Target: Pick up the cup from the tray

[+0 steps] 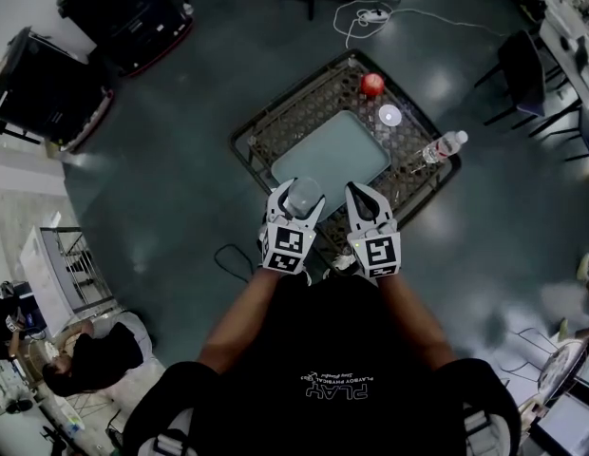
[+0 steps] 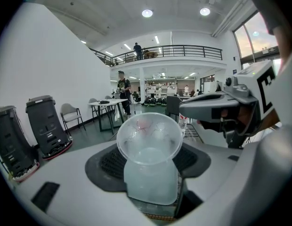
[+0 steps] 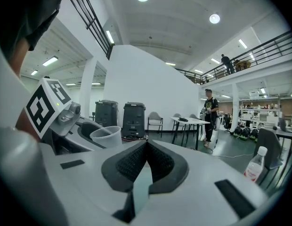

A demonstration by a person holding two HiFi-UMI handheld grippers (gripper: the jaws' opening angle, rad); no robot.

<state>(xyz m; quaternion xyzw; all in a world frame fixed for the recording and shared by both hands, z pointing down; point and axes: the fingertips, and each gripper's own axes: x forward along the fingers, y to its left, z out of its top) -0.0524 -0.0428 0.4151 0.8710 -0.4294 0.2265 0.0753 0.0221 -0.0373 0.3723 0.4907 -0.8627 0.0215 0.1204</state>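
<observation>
— What have I got on the left?
— My left gripper [image 1: 299,199] is grasping the clear cup [image 2: 150,154], jaws wide around it, at the near edge of the tray [image 1: 323,150] on the table [image 1: 259,139].
— And the right?
— My right gripper [image 3: 145,149] is clenched on nothing, just beside the left one.

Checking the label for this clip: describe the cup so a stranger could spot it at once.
On the dark square table mid-floor lies a pale tray. At its near edge the left gripper clamps a clear plastic cup, mouth up. The red ball, white disc and bottle all rest on the table; only the cup is held.
</observation>
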